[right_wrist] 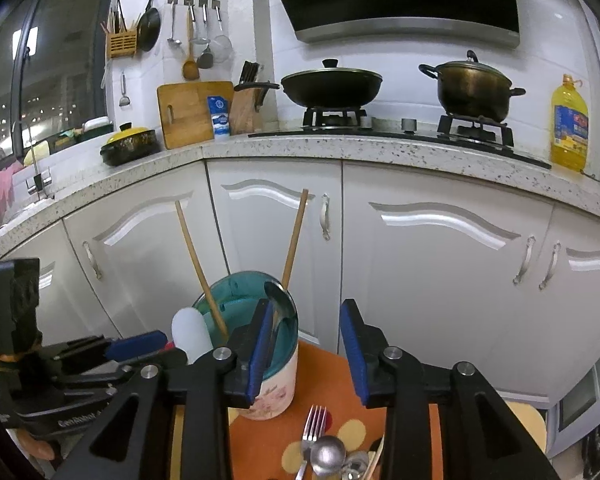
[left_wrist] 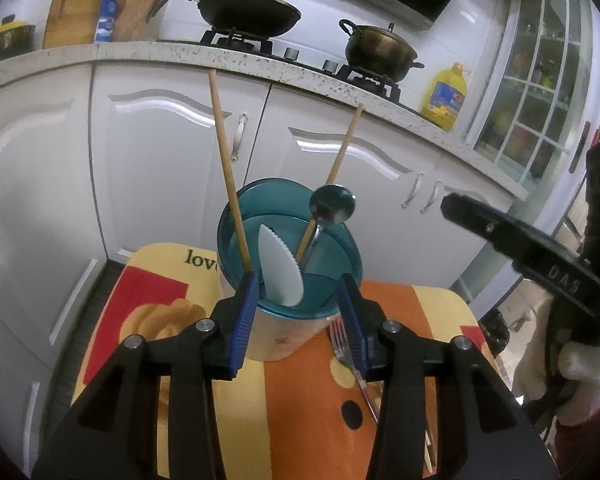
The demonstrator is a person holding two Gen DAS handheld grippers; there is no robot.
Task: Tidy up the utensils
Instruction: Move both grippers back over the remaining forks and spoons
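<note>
Landmark: the teal-lined cylindrical utensil cup [left_wrist: 288,264] with a pale floral outside, standing upright on the orange, yellow and red patterned surface [left_wrist: 300,400].

My left claw [left_wrist: 298,320] is spread, blue pads either side of the cup's near rim; contact with the cup I can't confirm. Nothing pinched.

My right claw [right_wrist: 306,350] is spread too and holds nothing. Its left pad overlaps the cup's right side in the right wrist view; touching or not, can't tell.

In the cup:
- two long wooden chopsticks [left_wrist: 224,160], leaning apart, one left and one right
- white plastic serrated knife [left_wrist: 280,268], blade up, at the near wall
- steel spoon [left_wrist: 332,204], bowl up, leaning on the far right rim beside the right chopstick

Outside the cup, lying on the surface, near side and right of it:
- steel fork [right_wrist: 314,426], tines toward the cup
- second steel spoon [right_wrist: 327,456], bowl just beside the fork handle
- more metal pieces next to it, too cropped to identify

Behind the cup: white cabinet doors [right_wrist: 276,240] under a speckled counter.
</note>
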